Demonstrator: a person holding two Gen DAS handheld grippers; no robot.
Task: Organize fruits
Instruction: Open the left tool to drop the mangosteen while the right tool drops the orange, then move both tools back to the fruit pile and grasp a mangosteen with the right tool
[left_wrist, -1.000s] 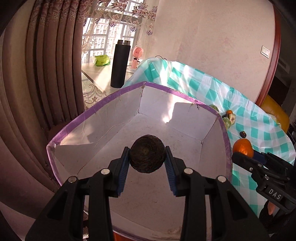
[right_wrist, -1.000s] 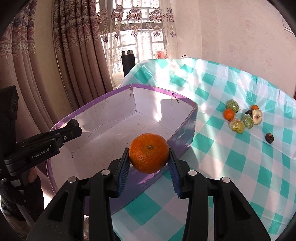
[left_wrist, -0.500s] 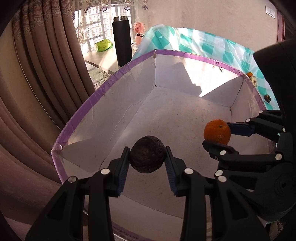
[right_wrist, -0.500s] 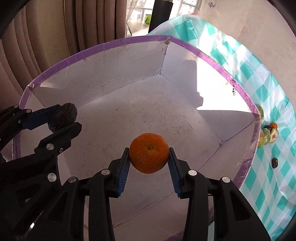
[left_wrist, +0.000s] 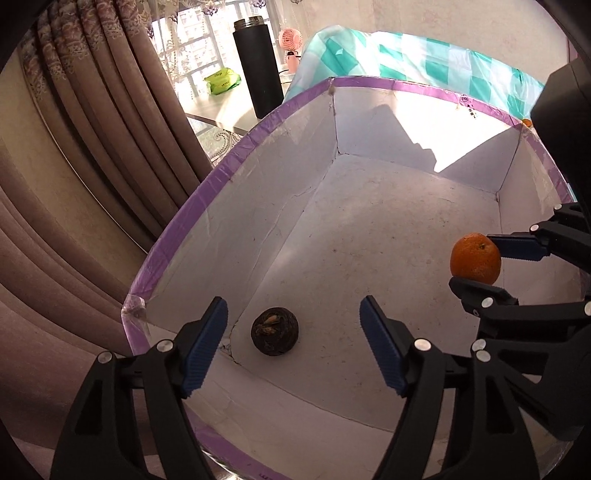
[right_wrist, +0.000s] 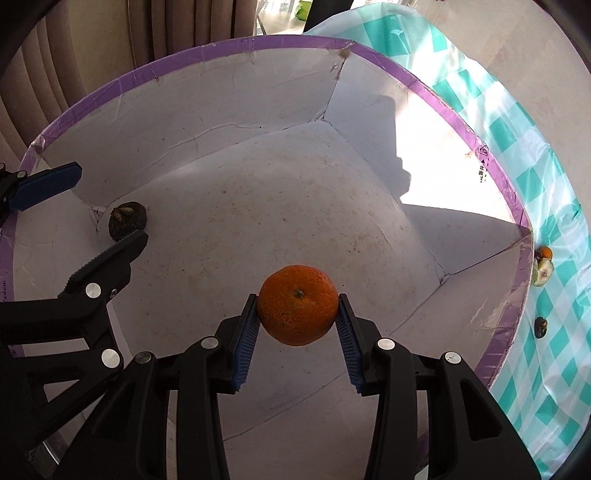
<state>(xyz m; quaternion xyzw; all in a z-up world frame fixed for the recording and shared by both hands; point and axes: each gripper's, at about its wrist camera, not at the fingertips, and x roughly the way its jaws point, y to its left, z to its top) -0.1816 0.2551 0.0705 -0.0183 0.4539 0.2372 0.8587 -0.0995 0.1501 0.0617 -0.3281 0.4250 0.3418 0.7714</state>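
A white cardboard box with a purple rim stands on a teal checked tablecloth. A dark brown round fruit lies on the box floor near its left corner. My left gripper is open just above it, jaws wide on either side; it also shows in the right wrist view. My right gripper is shut on an orange mandarin and holds it above the box floor.
Other fruits lie on the cloth right of the box: a cut pale green one, a small orange one, a small dark one. A black flask, pink fan and curtains stand behind.
My left gripper opened and the dark fruit dropped to the box floor. Both grippers moved lower into the box; the right one still holds the mandarin.
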